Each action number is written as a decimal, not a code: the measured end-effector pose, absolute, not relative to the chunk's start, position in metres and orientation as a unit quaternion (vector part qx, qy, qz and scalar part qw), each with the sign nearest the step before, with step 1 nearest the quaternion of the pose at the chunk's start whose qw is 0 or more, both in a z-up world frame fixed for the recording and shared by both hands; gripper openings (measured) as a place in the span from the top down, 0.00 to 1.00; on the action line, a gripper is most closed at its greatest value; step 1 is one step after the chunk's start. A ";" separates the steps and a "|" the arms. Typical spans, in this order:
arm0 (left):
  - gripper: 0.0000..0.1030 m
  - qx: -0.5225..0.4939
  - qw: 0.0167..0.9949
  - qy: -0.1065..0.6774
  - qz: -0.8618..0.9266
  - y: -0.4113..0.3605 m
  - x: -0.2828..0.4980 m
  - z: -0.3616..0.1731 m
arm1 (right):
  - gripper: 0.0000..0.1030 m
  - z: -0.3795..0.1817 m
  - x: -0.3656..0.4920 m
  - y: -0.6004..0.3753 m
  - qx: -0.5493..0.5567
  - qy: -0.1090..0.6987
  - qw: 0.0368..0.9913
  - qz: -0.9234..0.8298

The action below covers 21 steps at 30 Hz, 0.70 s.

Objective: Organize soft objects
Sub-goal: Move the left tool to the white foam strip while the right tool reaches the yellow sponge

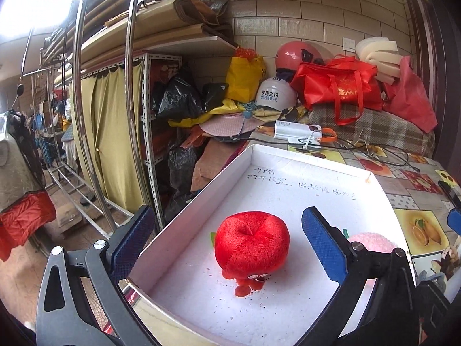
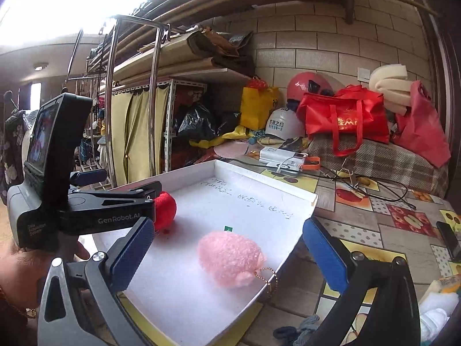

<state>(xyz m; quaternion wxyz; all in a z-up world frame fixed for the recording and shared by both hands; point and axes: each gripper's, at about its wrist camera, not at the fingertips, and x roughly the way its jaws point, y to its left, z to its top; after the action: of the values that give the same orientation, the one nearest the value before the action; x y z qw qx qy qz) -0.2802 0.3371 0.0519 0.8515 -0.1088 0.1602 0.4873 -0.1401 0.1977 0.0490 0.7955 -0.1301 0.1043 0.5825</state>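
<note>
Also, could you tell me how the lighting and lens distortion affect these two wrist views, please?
Left wrist view: top-left corner blown out to white, metal rack poles bowed by the fisheye, red plush sharp and evenly lit. Right wrist view: similar glare at the top left, dark vignette in the corners, white tray edges curved, pink plush in focus.

— Anything you can read from here?
— "GenRobot.AI" on the side of the left hand-held gripper point(image 2: 86, 201). The white helmet point(image 1: 276, 95) carries "玫瑰之约", with a smaller line under it that is too fine to read.
— And the white box point(image 1: 317, 161)?
— Handwritten characters on its floor, too faint. Gold letters on the red bag point(image 1: 340, 86) are partly hidden.
</note>
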 end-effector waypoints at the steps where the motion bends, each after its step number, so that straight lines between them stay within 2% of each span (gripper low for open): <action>1: 0.00 -0.101 0.854 0.151 0.488 0.332 -0.282 0.053 | 0.00 0.049 -0.142 0.193 -0.135 0.105 0.797 0.579; 7: 0.00 -0.102 0.884 0.146 0.431 0.293 -0.279 0.053 | 0.00 0.048 -0.146 0.150 -0.149 0.099 0.796 0.579; 11: 0.00 -0.086 0.913 0.155 0.367 0.253 -0.262 0.055 | 0.00 0.049 -0.119 0.109 -0.115 0.125 0.796 0.581; 21: 0.00 -0.012 0.951 0.263 0.160 0.155 -0.171 0.048 | 0.00 0.045 0.013 -0.031 -0.045 0.210 0.882 0.419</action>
<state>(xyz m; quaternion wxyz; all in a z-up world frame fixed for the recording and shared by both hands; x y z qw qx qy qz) -0.1710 0.1554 0.0476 0.9515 -0.0118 0.2625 0.1603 0.0132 -0.0306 0.0445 0.8822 -0.0449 0.2100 0.4191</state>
